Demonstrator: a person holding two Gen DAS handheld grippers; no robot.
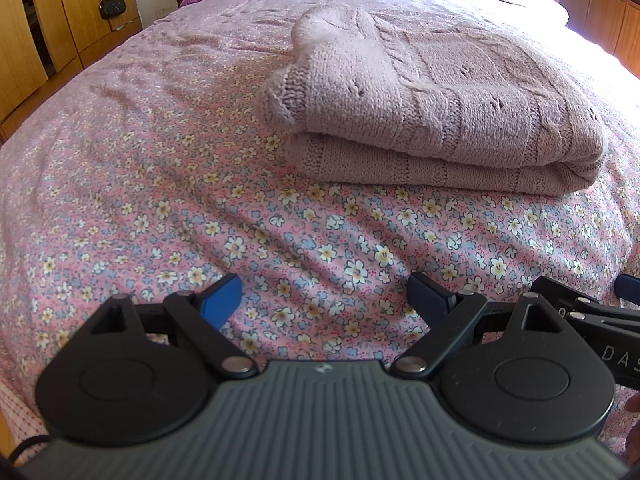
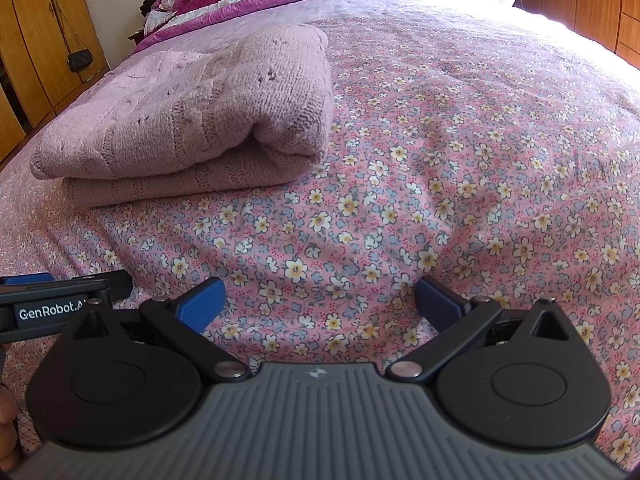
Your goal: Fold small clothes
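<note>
Your left gripper (image 1: 326,300) and right gripper (image 2: 320,300): both spread wide, empty, hovering low above floral sheet (image 1: 160,208). Knit sweater (image 1: 432,112) sits folded ahead. Careful: snagging top layer undoes fold.

**Camera placement: two wrist views, low over the bed**

Left wrist: low, near the bed (image 1: 140,200), facing its head; folded sweater (image 1: 432,120) ahead to the right. Right wrist: same height and heading; sweater (image 2: 192,120) ahead to the left. Shared: sweater, floral sheet; each view catches the other tongs at its edge.
</note>
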